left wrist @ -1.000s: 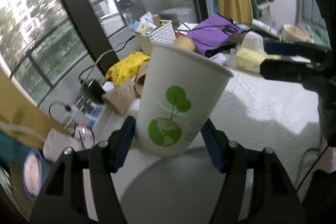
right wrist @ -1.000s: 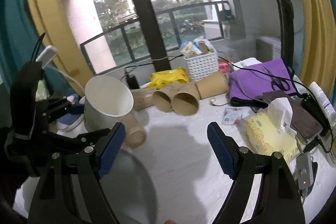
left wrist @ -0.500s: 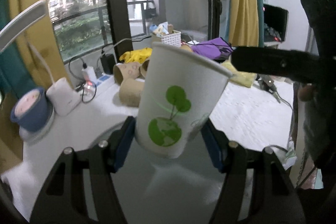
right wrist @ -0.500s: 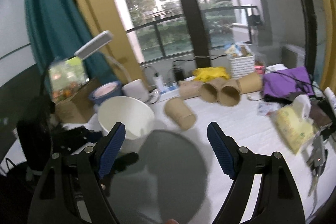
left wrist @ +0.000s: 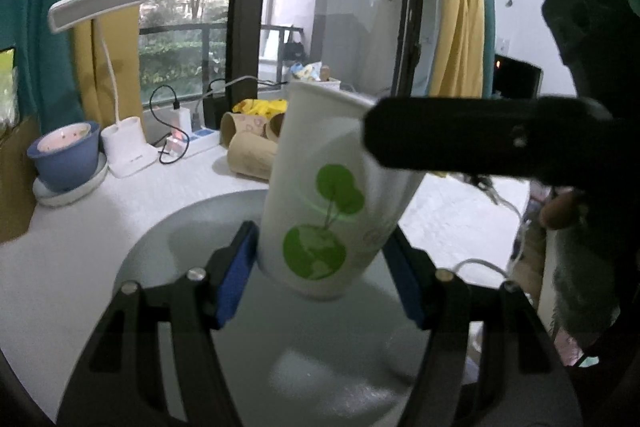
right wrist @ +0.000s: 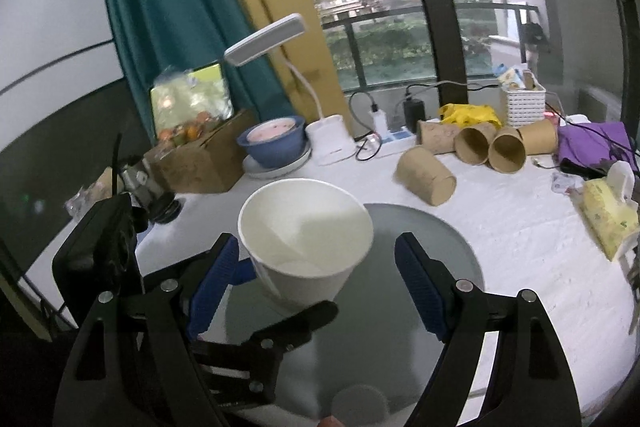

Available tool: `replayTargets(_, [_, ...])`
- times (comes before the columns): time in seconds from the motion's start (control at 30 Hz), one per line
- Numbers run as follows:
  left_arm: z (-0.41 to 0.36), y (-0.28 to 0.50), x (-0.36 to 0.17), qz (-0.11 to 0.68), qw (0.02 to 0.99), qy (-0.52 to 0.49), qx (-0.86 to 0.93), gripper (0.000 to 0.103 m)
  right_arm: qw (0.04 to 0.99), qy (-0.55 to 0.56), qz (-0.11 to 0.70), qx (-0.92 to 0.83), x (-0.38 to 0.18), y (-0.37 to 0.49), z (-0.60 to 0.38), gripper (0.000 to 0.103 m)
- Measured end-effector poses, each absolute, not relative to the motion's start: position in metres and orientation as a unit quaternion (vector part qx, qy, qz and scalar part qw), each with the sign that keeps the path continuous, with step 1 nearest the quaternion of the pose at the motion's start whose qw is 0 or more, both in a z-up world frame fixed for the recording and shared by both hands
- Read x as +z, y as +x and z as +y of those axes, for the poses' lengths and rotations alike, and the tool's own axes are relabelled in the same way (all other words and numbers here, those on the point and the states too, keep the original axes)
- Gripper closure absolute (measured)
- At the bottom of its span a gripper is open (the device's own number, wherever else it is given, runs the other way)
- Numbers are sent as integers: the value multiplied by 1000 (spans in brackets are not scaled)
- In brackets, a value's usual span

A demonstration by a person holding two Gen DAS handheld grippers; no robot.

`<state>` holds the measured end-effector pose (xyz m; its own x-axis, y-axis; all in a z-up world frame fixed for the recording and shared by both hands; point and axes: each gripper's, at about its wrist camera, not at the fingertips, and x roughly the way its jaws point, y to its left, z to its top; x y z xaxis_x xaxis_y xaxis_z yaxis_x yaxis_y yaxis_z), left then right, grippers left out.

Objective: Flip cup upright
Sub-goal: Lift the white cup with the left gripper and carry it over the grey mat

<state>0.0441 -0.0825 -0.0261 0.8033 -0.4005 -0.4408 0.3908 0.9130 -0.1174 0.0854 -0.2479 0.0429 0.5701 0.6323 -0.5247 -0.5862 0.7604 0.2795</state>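
- Cup (left wrist: 332, 187): white paper, green print on the wall. It is held mouth-up, slightly tilted, low over the grey mat (left wrist: 192, 227); whether its base touches the mat cannot be told.
- Left gripper (left wrist: 320, 267): its jaws are closed narrowly on the cup's lower wall, a blue pad pressed at each side.
- Right gripper (right wrist: 320, 267): its jaws are spread wide and hold nothing. The cup is seen between the pads, but contact on the left pad cannot be confirmed.
- Mat: round and grey, laid on the white table (right wrist: 520, 227), directly under the cup.
- Brown cups (right wrist: 472, 155): several are laid on their sides near the window, well apart from the mat.
- Other items noted: lamp (right wrist: 320, 131), blue bowl (right wrist: 272, 143), basket (right wrist: 524, 103), tissue pack (right wrist: 608, 215).
- Step in hand: the flip is judged as good as done; the setting-down is judged to be under way.
- Next move: the cup is to be levelled, lowered until its base sits flat on the mat, and only then released by a gentle opening of the left jaws.
- Risk judged: a light, empty cup may be tipped if it is released while tilted.
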Motion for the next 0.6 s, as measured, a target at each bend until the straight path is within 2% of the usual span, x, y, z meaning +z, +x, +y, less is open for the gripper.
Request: replayTargets(0.6, [-57,9,-36,203,951,-45,-231,38,856,5,354,376,23,73,-199,22])
